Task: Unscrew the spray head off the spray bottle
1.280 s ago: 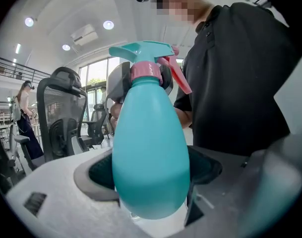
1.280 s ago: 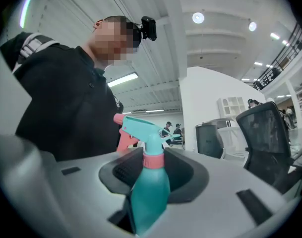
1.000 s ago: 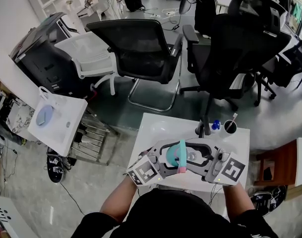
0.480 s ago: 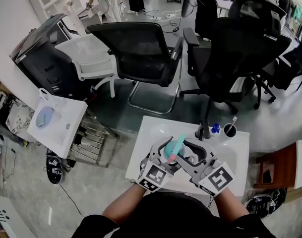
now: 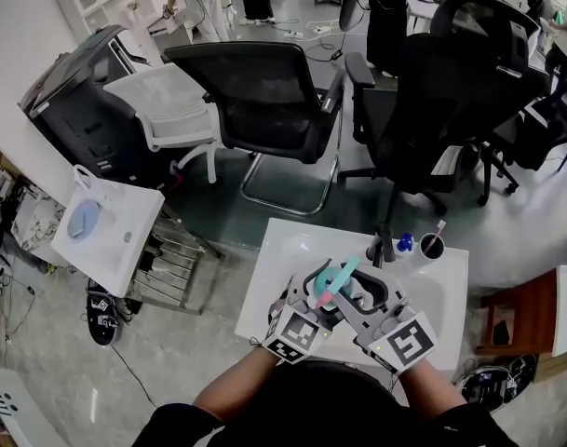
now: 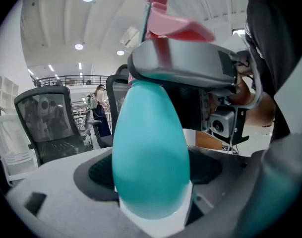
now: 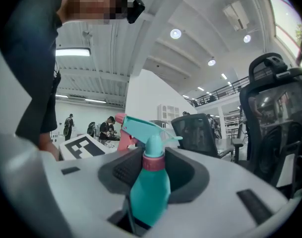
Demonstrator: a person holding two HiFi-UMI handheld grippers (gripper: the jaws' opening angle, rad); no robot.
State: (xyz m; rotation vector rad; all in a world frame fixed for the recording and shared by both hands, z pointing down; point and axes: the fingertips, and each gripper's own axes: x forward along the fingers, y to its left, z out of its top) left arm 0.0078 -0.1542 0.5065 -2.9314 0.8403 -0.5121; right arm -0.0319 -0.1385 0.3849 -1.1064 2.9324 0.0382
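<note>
The spray bottle [image 5: 334,277] is held tilted in the air above the white bench [image 5: 283,250], close in front of the person and between the two tools. Its teal body is smooth and rounded like an egg. I judge it to be light, thin plastic, so it is probably slippery and a little soft, and it may turn inside a grip or be squashed by hard pressing.

The left tool [image 6: 153,170] stands wide and holds this body at its thick part, which fills the space between the jaws. This seems the right place, because the widest part gives the most hold against twisting.

The spray head [image 7: 141,128], teal with a pink trigger, sits on a pink collar [image 7: 153,161] at the neck. The right tool [image 7: 153,177] has just been closing on this collar, and its jaws are now narrow, with the pads seeming to press on both sides. The collar is the stiff part to take for unscrewing. The trigger would move and could break.

A small dark cup [image 5: 432,240] stands further back on the bench, well apart.
</note>
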